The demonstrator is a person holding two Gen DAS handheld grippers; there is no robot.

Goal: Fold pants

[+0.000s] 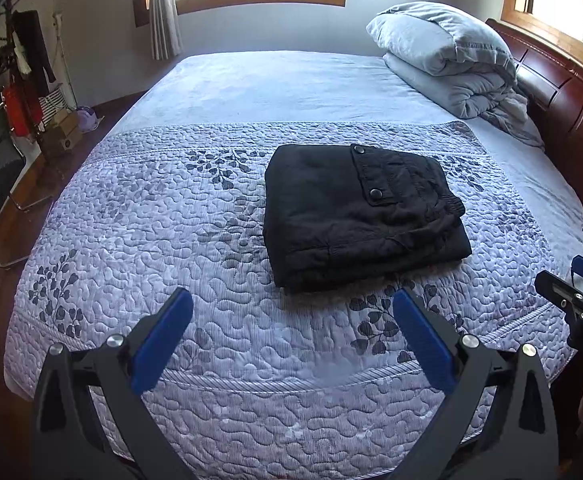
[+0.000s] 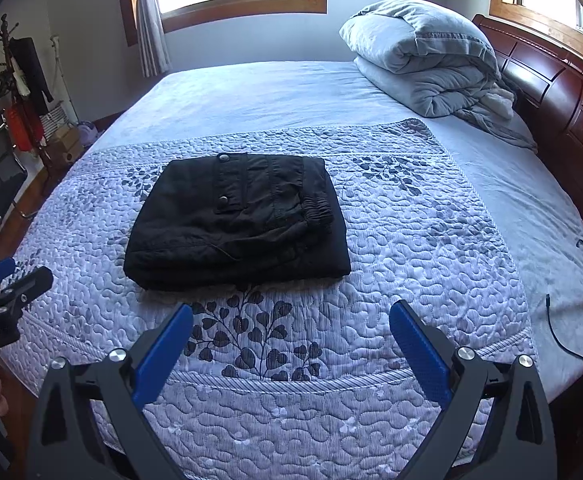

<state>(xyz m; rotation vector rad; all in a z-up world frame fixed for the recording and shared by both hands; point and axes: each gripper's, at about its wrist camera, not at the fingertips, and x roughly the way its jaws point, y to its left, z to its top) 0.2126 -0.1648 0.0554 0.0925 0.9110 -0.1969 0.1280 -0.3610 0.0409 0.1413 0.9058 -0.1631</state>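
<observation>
Jaws agape, both grippers (image 1: pixel 293 304) (image 2: pixel 291 316) face folded pants (image 1: pixel 361 216).

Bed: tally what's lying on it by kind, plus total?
Black pants, folded: 1
Patterned quilt under them: 1
Grey duvet bundle by the headboard: 1
Black cable near the edge: 1
Total: 4
Left gripper and right gripper are open and hold nothing.

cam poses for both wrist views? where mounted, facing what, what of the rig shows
Left wrist: behind the open left gripper, facing across the bed; black pants right of centre; right gripper at right edge.
Right wrist: behind the open right gripper, same heading; pants left of centre; left gripper at left edge.
Shared: pants, quilt, headboard.
</observation>
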